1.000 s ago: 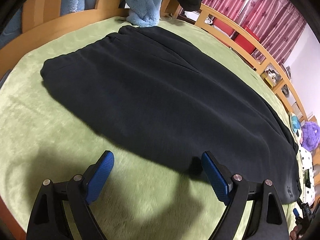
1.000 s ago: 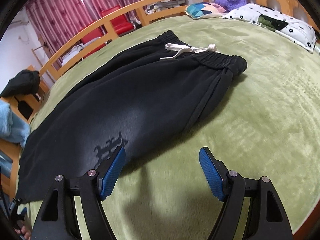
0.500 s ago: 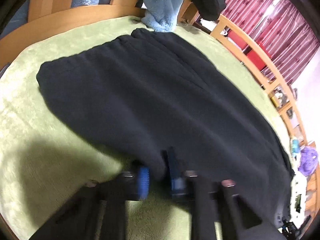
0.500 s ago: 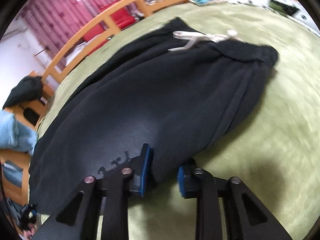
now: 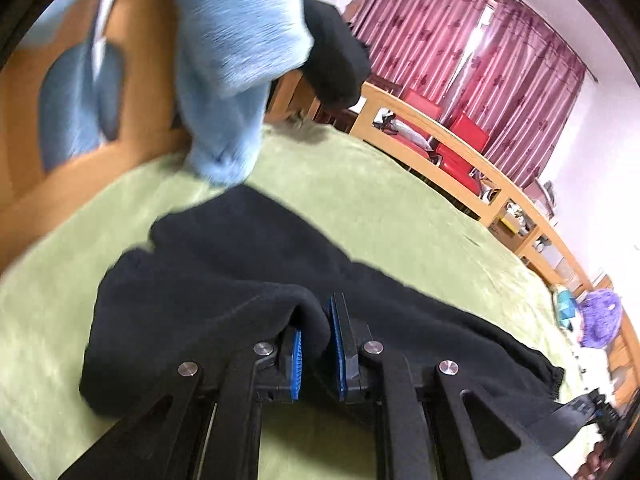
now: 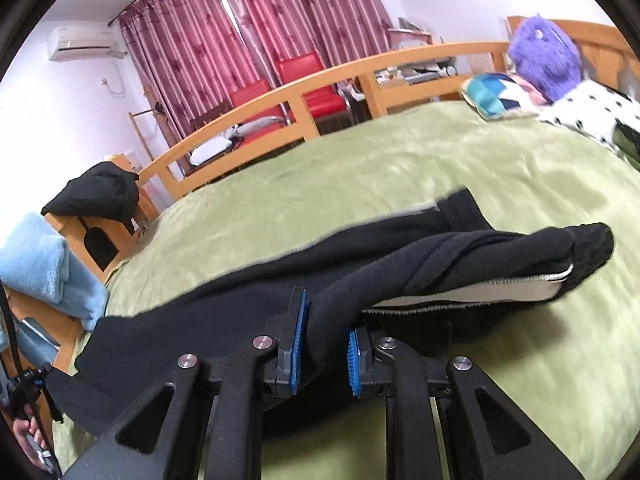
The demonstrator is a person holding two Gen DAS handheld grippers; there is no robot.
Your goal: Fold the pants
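On the green bed [image 5: 380, 200], left gripper [image 5: 316, 344] jaws clamped on black pants [image 5: 224, 264], right gripper [image 6: 324, 340] jaws closing, pinching them

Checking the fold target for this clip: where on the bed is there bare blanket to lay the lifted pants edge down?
Bare green blanket runs between the black pants and the wooden rail, and right of the waistband. Crowded: the pillows and purple plush at far right, and the blue fleece beyond the leg ends.
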